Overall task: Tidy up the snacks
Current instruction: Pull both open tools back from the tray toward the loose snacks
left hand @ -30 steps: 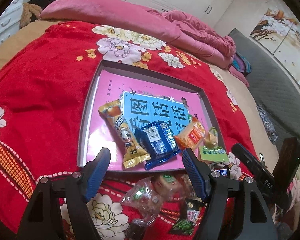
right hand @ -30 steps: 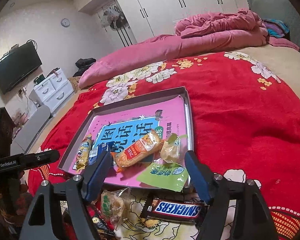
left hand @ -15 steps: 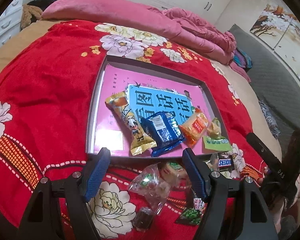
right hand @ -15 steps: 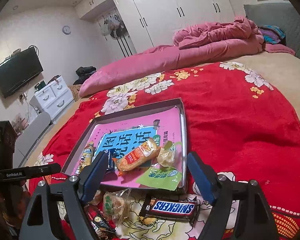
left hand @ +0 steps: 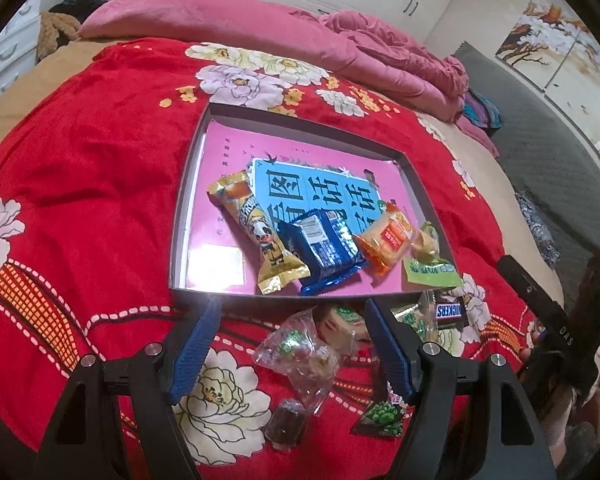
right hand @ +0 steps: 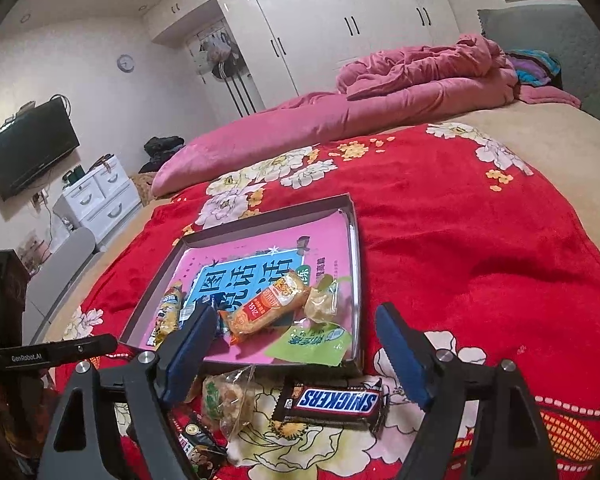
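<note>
A shallow grey box with a pink liner lies on the red floral blanket; it also shows in the right wrist view. In it lie a yellow snack pack, a blue pack, an orange pack and a green sachet. Loose on the blanket in front are a clear candy bag, a Snickers bar and small dark packs. My left gripper is open and empty above the clear bag. My right gripper is open and empty above the Snickers bar.
A pink duvet lies bunched along the far side of the bed. A white drawer unit and a wall television stand at the left. The other gripper's body shows at each view's edge.
Both grippers have drawn back and risen a little from the box, so more loose snacks show in front. Both stay open. The snacks have not moved.
</note>
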`<state>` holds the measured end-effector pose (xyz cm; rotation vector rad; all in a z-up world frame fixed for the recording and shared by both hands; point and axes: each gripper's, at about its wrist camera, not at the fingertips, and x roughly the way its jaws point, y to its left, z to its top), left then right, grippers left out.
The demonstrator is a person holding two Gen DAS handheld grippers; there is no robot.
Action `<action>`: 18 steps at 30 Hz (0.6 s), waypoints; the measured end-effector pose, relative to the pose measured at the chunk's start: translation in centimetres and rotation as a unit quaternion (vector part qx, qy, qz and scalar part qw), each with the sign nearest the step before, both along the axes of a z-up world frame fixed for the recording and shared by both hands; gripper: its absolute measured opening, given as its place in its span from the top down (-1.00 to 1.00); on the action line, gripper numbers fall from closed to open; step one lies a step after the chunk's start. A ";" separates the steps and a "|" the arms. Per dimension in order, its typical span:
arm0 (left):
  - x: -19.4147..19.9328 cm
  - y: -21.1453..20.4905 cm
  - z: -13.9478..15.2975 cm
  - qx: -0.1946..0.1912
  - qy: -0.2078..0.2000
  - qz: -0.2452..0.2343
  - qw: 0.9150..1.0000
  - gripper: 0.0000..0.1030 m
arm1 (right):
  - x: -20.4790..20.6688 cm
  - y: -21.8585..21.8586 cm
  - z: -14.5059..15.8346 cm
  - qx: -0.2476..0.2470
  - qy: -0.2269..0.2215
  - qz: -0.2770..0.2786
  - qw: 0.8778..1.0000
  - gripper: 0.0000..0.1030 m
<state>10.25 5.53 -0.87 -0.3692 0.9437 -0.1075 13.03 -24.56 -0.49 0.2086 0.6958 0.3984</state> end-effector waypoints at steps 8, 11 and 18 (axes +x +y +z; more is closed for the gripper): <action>-0.6 -0.1 0.1 -0.003 0.000 -0.005 1.000 -0.47 | -0.8 -0.1 0.2 -0.005 -0.005 -0.011 1.000 -0.66; -0.9 0.0 0.0 -0.003 0.002 -0.005 1.000 -0.47 | -1.1 0.2 0.2 -0.010 -0.006 -0.009 1.000 -0.66; -1.6 0.2 -0.6 0.001 0.012 -0.002 1.000 -0.47 | -1.9 1.2 0.2 -0.024 -0.009 0.004 1.000 -0.66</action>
